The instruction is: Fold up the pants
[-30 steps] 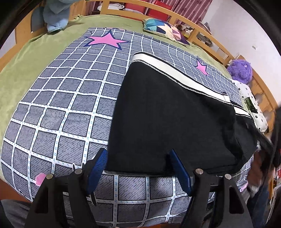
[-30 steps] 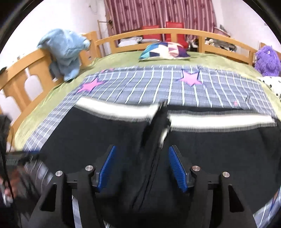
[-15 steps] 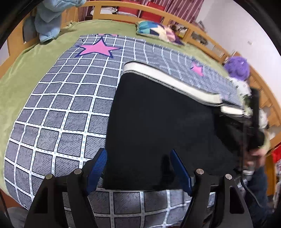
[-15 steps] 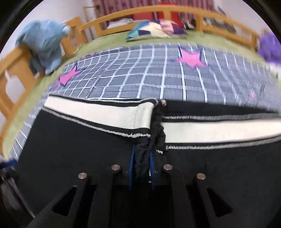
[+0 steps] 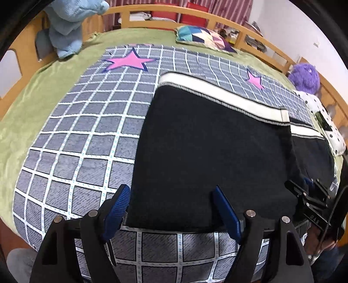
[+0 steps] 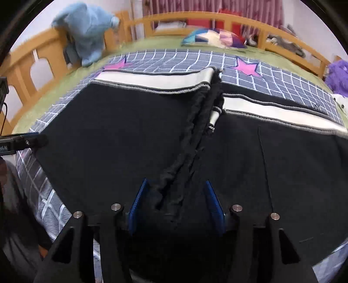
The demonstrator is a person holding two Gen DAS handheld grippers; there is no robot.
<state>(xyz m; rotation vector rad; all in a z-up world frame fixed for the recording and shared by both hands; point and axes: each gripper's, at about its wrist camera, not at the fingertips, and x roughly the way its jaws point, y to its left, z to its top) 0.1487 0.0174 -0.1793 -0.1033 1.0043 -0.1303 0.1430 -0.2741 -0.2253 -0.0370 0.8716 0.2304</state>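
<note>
Black pants [image 5: 206, 148] with a white waistband stripe lie flat on a grey checked blanket [image 5: 87, 135] on the bed. My left gripper [image 5: 171, 209] is open, its blue pads straddling the near edge of the pants at their left end. My right gripper [image 6: 176, 202] is open over a bunched ridge of black fabric [image 6: 191, 152] that runs from the waistband toward me; the pants [image 6: 108, 135] spread to both sides. The right gripper also shows at the right edge of the left wrist view [image 5: 308, 193].
A light blue plush blanket [image 5: 69, 24] hangs on the wooden bed rail [image 5: 152, 10]. A patterned pillow [image 5: 202, 37] lies at the far side. A purple plush toy [image 5: 304, 76] and a spotted cloth [image 5: 326, 126] sit at the right. Green sheet [image 5: 26, 98] surrounds the blanket.
My right gripper was shut on the bunched fabric half a second ago; it has opened and drawn back, leaving the ridge lying on the pants. My left gripper stays open at the pants' edge.
</note>
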